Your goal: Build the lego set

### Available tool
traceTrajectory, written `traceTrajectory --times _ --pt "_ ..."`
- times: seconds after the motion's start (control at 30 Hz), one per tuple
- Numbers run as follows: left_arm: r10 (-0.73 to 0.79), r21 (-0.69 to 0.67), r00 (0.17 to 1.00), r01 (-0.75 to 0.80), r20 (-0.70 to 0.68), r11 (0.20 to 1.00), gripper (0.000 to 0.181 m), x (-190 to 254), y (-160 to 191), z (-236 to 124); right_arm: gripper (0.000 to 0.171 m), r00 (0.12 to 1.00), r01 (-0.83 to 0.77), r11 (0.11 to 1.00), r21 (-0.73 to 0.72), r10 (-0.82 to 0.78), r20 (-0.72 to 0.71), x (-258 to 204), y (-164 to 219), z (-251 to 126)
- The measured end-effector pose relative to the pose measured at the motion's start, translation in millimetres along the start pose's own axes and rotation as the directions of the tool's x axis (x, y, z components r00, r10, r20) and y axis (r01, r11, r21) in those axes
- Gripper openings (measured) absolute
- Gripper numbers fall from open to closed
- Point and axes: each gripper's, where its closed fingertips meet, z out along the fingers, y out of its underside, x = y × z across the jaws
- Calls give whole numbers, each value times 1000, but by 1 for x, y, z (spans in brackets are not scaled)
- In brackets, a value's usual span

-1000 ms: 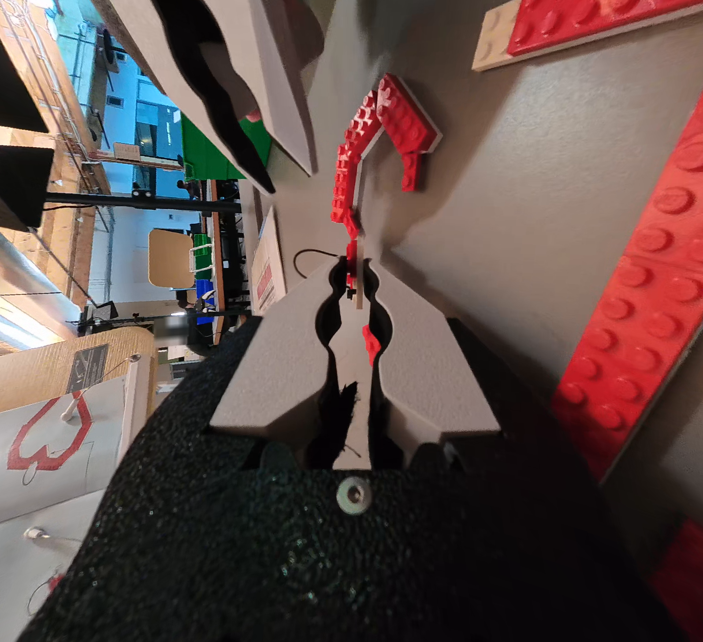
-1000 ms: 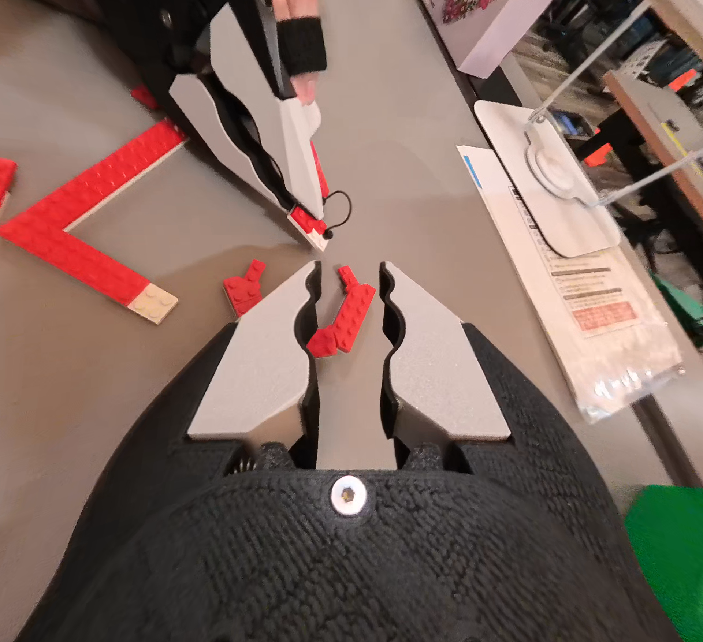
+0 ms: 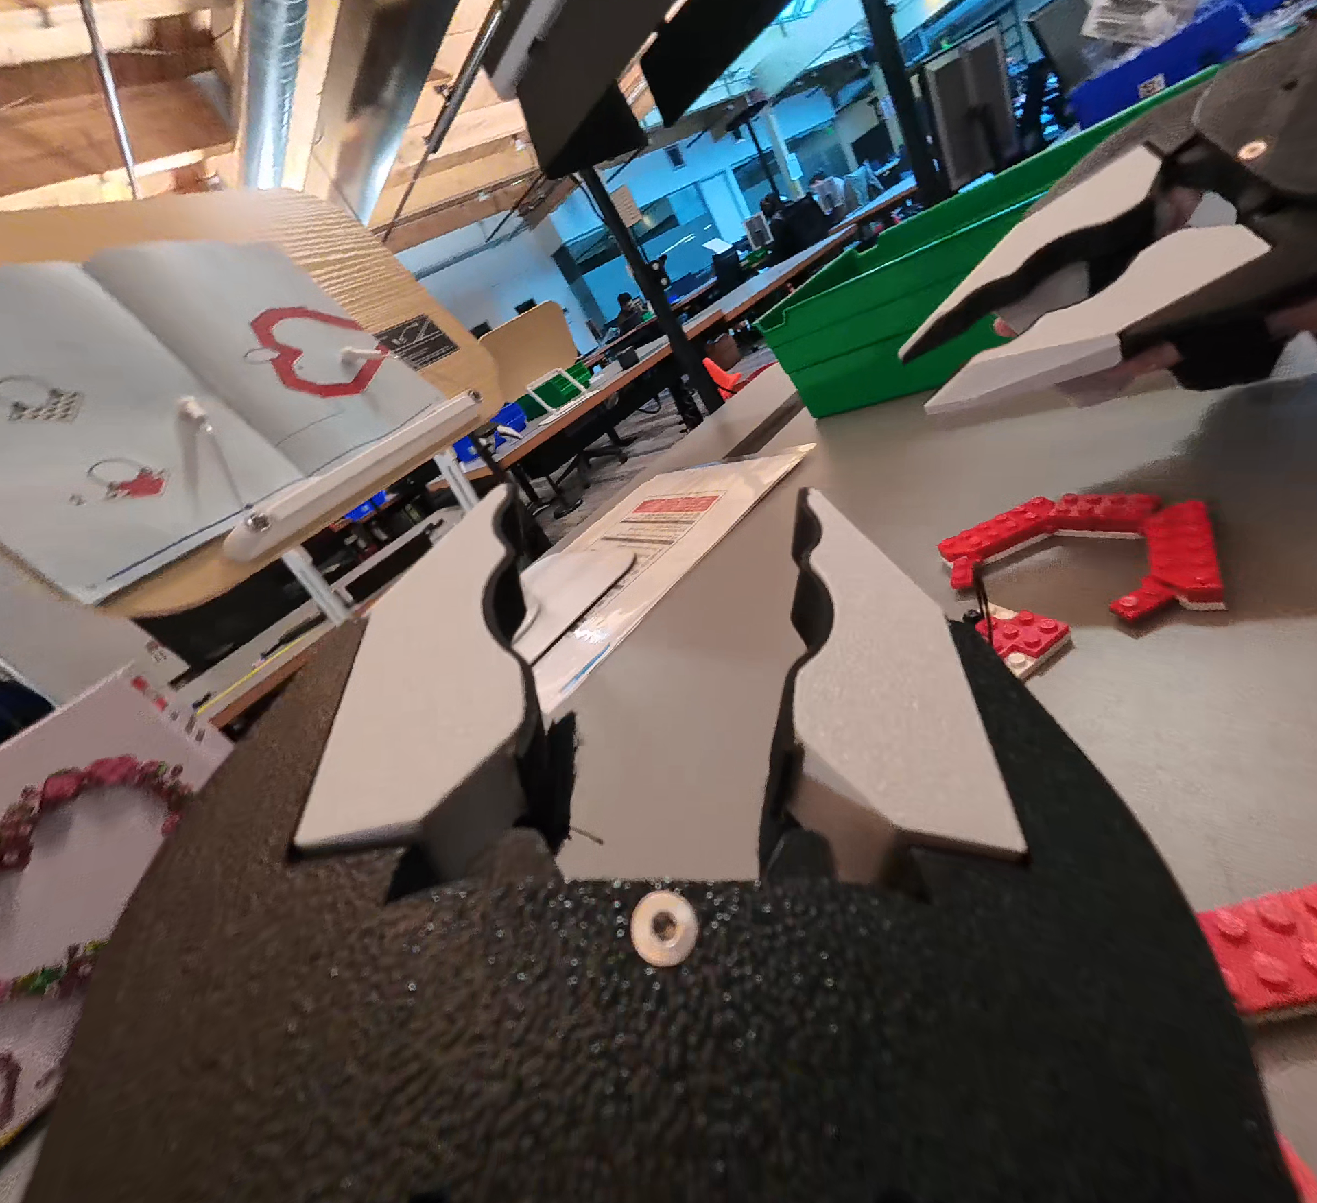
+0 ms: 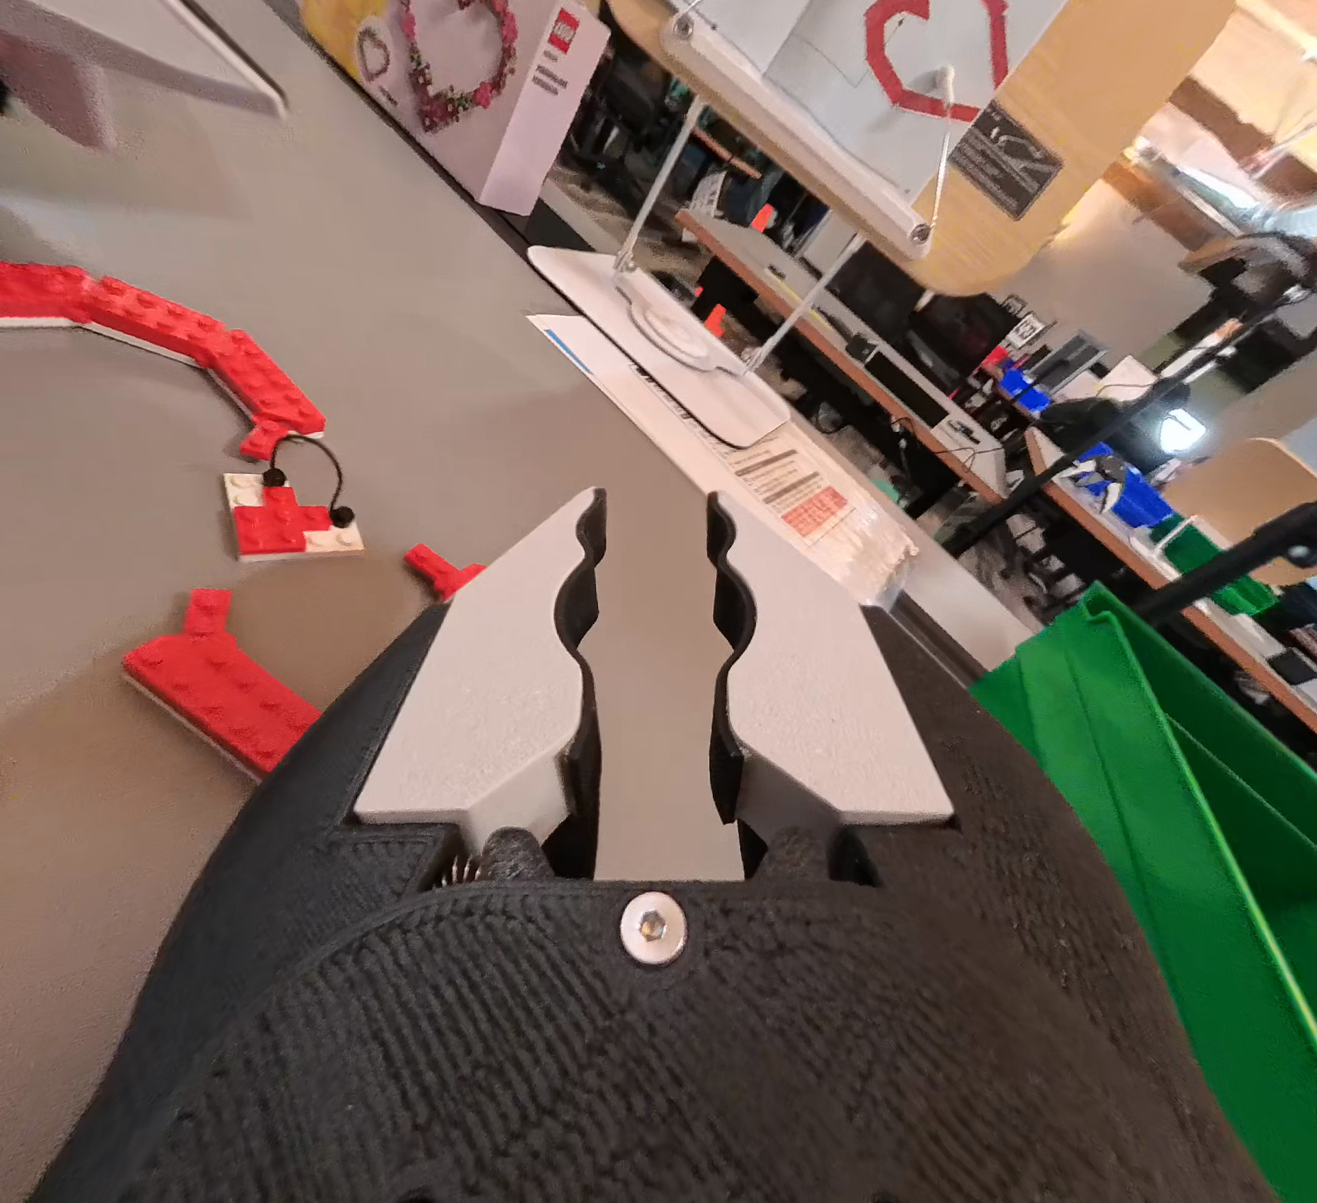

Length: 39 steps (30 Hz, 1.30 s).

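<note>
With both my left gripper (image 3: 656,513) and right gripper (image 4: 656,506) spread and empty, I leave the curved red lego arc (image 4: 185,342) flat mid-table (image 4: 427,285), free to check the instruction booklet (image 4: 884,7) at the far edge.

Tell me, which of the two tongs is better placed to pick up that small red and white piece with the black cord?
Probably the right tongs: open, empty, with the small red and white piece just ahead beside them.

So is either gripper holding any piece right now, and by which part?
Nothing is held. The left gripper and right gripper are both open with empty gaps; the red pieces lie on the table.
</note>
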Motion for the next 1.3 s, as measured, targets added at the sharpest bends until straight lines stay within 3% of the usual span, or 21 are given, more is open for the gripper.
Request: traceTrajectory --times 0.03,0.37,0.63,0.8,1.1,1.3 --pt "-8 -5 1000 8 14 1000 75 -1 0 -4 27 1000 5 1000 12 -5 -18 3 2 0" --pt "-61 -76 994 68 89 995 71 -3 4 -39 25 1000 -21 982 186 24 -14 5 -15 -2" --pt "-72 -137 996 78 50 987 70 3 15 -34 24 997 -64 955 288 52 50 7 -25 1" --pt "-113 -135 993 109 -20 985 63 12 16 -28 24 996 -62 953 298 40 81 6 -25 11" --pt "-214 -100 976 218 48 971 65 -5 15 -37 23 993 -87 938 337 55 104 8 -30 12" --pt "-203 -159 978 194 -44 968 69 23 13 -43 21 993 -56 929 365 12 121 0 -35 9"
